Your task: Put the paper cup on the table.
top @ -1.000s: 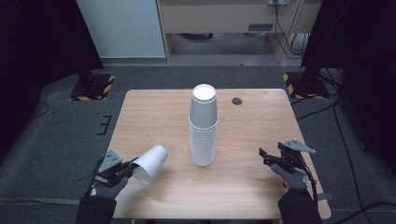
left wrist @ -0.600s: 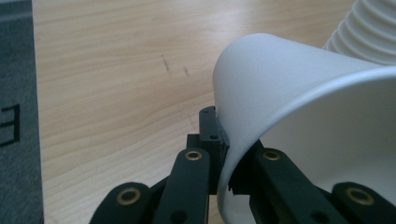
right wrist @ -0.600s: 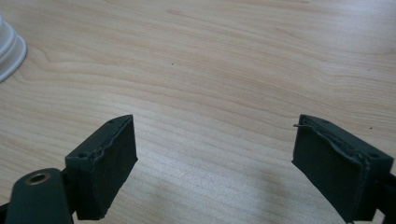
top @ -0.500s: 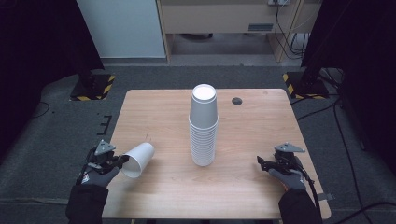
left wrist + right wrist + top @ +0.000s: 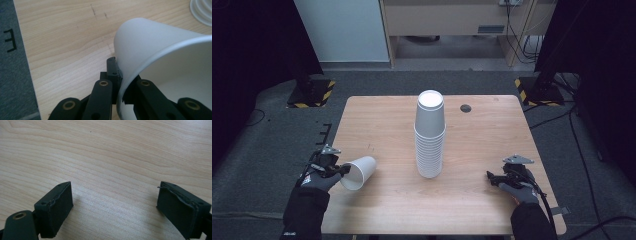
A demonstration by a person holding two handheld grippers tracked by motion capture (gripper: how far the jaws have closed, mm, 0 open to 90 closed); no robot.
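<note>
A single white paper cup (image 5: 358,172) hangs tipped on its side over the table's front left corner, its mouth turned toward me. My left gripper (image 5: 338,170) is shut on the cup's rim; in the left gripper view one jaw lies outside the cup (image 5: 160,62) wall and the other inside it. A tall stack of white paper cups (image 5: 430,135) stands upside down in the middle of the wooden table (image 5: 492,135). My right gripper (image 5: 491,176) is open just above the table at the front right, and its pads (image 5: 60,205) frame bare wood.
A small dark round hole or disc (image 5: 466,108) sits on the table behind and right of the stack. The base rims of the stack (image 5: 201,11) show at the top right of the left gripper view. Grey carpet (image 5: 262,150) surrounds the table.
My left gripper has carried the single cup left and slightly up, toward the table's left edge. My right gripper has sunk closer to the tabletop.
</note>
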